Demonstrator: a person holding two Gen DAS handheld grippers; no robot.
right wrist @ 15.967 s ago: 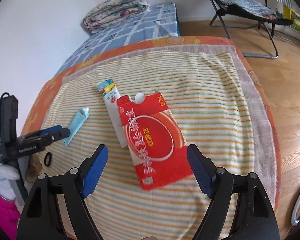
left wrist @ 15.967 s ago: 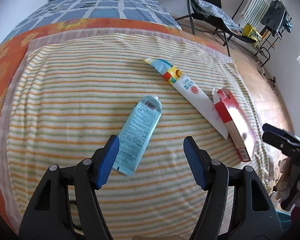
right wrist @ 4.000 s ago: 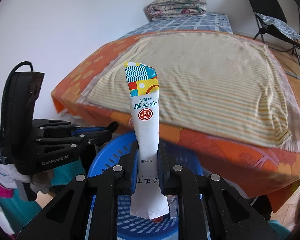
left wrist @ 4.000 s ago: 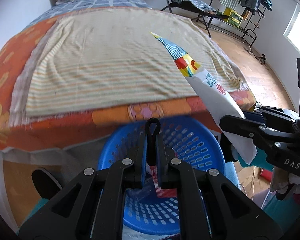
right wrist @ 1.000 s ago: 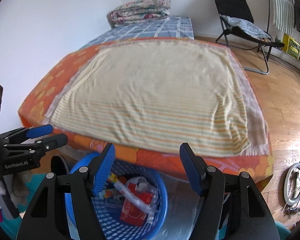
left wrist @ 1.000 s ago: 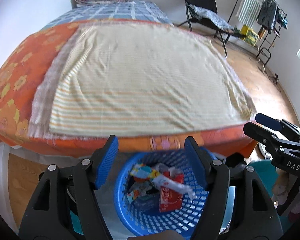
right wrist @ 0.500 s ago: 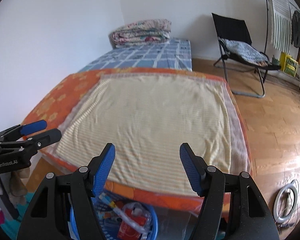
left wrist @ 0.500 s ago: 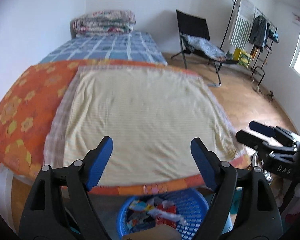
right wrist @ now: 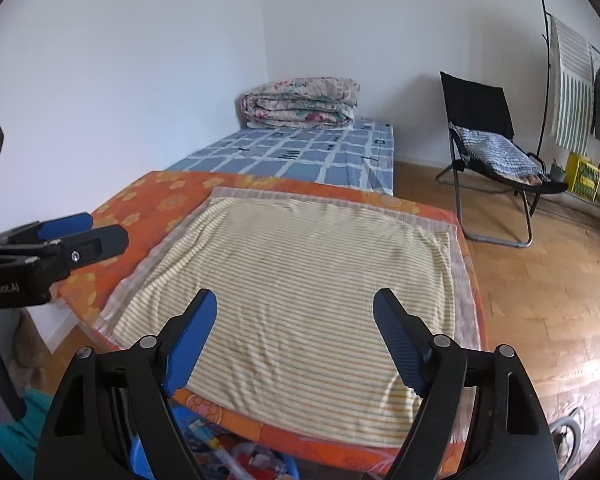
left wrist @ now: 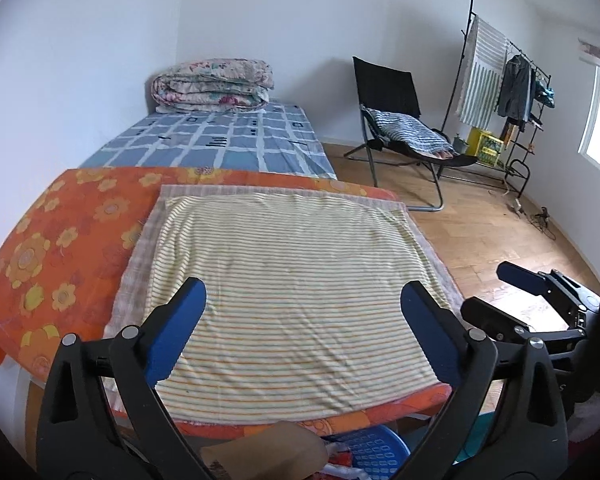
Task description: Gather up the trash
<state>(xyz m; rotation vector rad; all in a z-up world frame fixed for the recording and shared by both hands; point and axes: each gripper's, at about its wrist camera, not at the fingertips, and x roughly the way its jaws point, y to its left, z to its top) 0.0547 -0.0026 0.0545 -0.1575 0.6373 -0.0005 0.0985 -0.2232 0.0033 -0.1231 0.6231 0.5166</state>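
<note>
A blue plastic basket (left wrist: 366, 450) holding the trash (right wrist: 256, 458) shows only as a sliver at the bottom edge of both wrist views, below the near edge of the bed. My left gripper (left wrist: 302, 316) hovers above the striped towel (left wrist: 292, 280), its jaws opening wide with nothing between them. My right gripper (right wrist: 294, 322) is raised over the same towel (right wrist: 300, 296), jaws opening and empty too. Each gripper appears at the side of the other's view, the right gripper (left wrist: 524, 292) and the left gripper (right wrist: 60, 236). No trash lies on the towel.
An orange flowered sheet (left wrist: 52, 248) lies under the towel, with a blue checked sheet (left wrist: 220, 140) and a folded quilt (left wrist: 212, 86) behind. A black folding chair (left wrist: 396, 120) and a clothes rack (left wrist: 496, 80) stand on the wooden floor (left wrist: 492, 232) to the right.
Both grippers have risen and tilted up, so the basket has dropped almost out of view and the far wall has come in. Both pairs of jaws stand wider apart.
</note>
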